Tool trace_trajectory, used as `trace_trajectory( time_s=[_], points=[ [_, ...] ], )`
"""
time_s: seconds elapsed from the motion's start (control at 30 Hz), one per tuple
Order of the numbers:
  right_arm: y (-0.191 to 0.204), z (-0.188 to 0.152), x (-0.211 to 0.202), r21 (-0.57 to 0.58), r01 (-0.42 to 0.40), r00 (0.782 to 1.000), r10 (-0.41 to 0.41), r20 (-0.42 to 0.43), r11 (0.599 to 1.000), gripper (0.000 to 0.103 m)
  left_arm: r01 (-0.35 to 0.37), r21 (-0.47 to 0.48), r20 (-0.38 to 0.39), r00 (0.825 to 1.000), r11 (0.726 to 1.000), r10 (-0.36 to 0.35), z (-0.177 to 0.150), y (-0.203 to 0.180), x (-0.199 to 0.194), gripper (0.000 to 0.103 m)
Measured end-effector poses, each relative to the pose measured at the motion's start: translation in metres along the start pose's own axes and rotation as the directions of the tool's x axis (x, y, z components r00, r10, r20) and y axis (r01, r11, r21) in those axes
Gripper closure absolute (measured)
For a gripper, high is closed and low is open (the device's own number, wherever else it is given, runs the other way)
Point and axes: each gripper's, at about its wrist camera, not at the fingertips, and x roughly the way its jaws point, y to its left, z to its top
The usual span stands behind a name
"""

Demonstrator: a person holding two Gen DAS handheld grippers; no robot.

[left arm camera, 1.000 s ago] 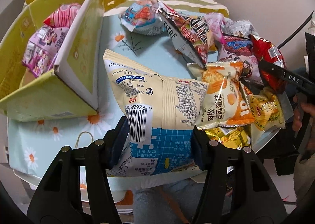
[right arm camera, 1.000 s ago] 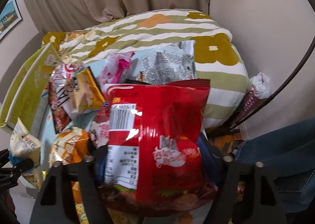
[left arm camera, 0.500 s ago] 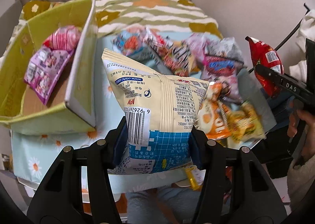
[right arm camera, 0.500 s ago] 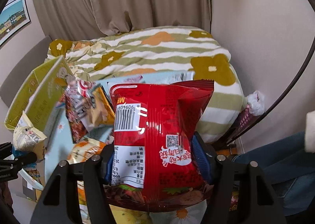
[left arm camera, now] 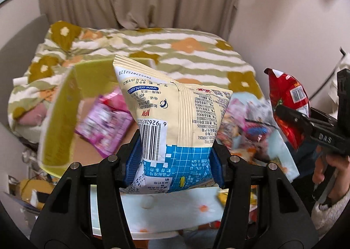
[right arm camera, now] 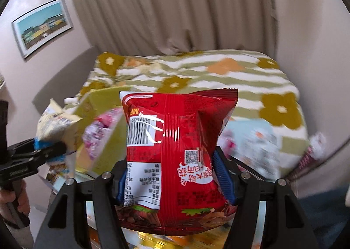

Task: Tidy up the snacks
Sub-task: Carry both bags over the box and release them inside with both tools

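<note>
Left gripper [left arm camera: 174, 165] is clamping the cream snack bag [left arm camera: 175, 117], jaws pinching its lower end, long axis upright. Right gripper [right arm camera: 175, 183] is gripping the red snack bag [right arm camera: 177, 152] likewise. Yellow-green box [left arm camera: 59, 117] is lying ahead-left, nearer the left gripper; both bags are hanging above the tabletop [left arm camera: 170, 216].

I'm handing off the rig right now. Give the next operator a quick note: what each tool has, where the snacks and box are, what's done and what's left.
Left tool: shut on the cream-and-blue bag, held up in the air.
Right tool: shut on the red bag, also aloft.
Green box: open on the left end of the table, pink packets already inside.
Loose snacks: piled on the table's right side.
Left to do: put both held bags away, probably in the box, then clear the pile.
</note>
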Motion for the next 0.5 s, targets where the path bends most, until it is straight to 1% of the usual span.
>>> trace_trajectory(
  time_s=[0.13,0.2,0.3,0.4,0.5],
  points=[
    [0.056,0.02,0.025,-0.053,-0.072,0.997,0.072,-0.007,0.996,0.041,-0.06,-0.015,0.005,0.998,0.998,0.06,0.012,0.044,-0.003,0.049],
    [0.085,0.03,0.043,-0.079,-0.108,0.994,0.106,-0.019,0.991,0.041,-0.088,-0.02,-0.003,0.996,0.996,0.088,0.016,0.067,0.002,0.049],
    [0.119,0.037,0.066,-0.1,-0.146,0.989,0.143,-0.039,0.984,0.041,-0.122,-0.021,-0.025,0.992,0.992,0.122,0.018,0.097,0.012,0.049],
    [0.15,0.042,0.095,-0.112,-0.175,0.984,0.168,-0.066,0.978,0.041,-0.137,-0.012,-0.054,0.989,0.991,0.136,0.017,0.119,0.027,0.049],
    [0.167,0.042,0.114,-0.112,-0.182,0.981,0.172,-0.092,0.977,0.041,-0.128,0.004,-0.085,0.988,0.992,0.128,0.013,0.133,0.042,0.049]
  ],
)
